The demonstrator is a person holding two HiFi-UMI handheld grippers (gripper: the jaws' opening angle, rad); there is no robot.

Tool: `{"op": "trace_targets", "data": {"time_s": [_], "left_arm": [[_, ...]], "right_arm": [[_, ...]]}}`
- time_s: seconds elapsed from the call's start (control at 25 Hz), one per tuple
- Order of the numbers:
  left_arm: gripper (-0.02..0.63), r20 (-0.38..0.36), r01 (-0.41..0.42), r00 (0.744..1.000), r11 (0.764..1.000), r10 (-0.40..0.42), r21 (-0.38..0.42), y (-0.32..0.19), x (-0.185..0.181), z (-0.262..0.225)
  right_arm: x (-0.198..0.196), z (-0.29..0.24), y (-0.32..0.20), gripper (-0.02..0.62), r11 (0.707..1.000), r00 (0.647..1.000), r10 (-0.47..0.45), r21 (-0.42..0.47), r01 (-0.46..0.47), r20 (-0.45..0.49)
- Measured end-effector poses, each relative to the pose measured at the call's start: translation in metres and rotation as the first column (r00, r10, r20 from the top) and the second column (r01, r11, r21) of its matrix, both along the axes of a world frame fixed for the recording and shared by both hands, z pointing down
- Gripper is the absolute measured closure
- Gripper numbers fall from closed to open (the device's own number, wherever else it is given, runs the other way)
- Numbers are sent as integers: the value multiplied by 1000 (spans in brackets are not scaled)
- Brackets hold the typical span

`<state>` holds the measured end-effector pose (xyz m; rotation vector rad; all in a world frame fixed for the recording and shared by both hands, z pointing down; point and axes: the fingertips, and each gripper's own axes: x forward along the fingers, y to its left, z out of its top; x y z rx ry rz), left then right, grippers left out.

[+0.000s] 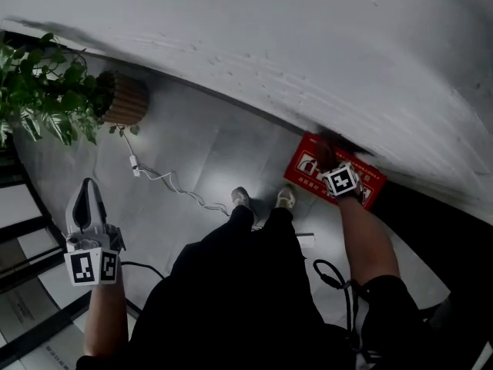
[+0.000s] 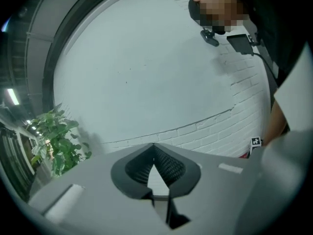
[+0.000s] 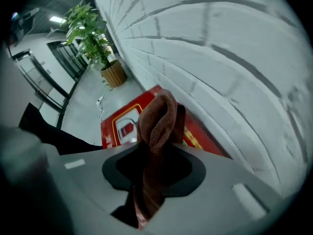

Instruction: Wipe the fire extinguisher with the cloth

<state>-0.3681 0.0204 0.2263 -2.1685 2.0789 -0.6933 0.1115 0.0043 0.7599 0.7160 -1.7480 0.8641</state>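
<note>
Head view is looking steeply down at a person standing on a grey floor [image 1: 208,149] beside a white brick wall [image 1: 323,45]; the right gripper [image 1: 330,165] is pointing down over the red fire extinguisher box [image 1: 302,166], which is lying at the foot of the wall in the right middle of the frame; only the box is showing, not the extinguisher on its own. The left gripper [image 1: 90,187] is hanging at the lower left, well apart from the box; its jaws are meeting at the tips with nothing between them, and in the left gripper view they are facing the bare wall. In the right gripper view the jaws are pinching a brown cloth [image 3: 157,119], which is bunching up above them and trailing down below; the red box is lying just behind the cloth, and whether the cloth is touching it cannot be told. A leafy plant [image 1: 42,91] in a wicker pot [image 1: 125,99] is standing at the upper left; a white cable [image 1: 166,179] is running across the floor from near the pot towards the person's shoes [image 1: 241,197] at the centre.
</note>
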Motion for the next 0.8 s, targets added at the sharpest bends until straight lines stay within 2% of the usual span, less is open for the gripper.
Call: {"op": "trace_targets", "data": {"time_s": [0.12,0.24,0.36,0.44,0.52,0.56,0.64,0.72,0.8], "left_arm": [[606,-49,-61,997,998,61,9,-18,21,8],[606,-94,-127,987,992,127,13,-35,40,16],[606,-138,-185,973,982,187,31,-48,63,22],[606,-184,-198,963,980,199,25,-52,73,32],[606,-169,-201,965,979,199,3,-48,71,35],[606,-144,-202,969,979,199,-4,-46,68,34],[606,-118,-190,975,982,188,-6,-42,60,33],[606,-123,-153,981,988,151,-10,-36,50,35],[606,-126,-110,986,994,107,-19,-27,39,35]], "right_arm": [[68,-7,14,495,991,990,133,24,-132,-46],[131,-11,38,495,955,952,298,31,-296,-73],[184,-9,68,495,921,913,388,33,-387,-129],[222,-15,89,495,878,861,477,46,-477,-179],[236,-23,107,495,832,813,553,65,-551,-182],[228,-24,107,495,834,819,551,76,-546,-161],[183,-26,85,495,890,886,453,107,-443,-97],[105,-34,49,495,953,961,275,136,-272,-6],[13,-44,13,495,979,989,105,163,-121,107]]}}
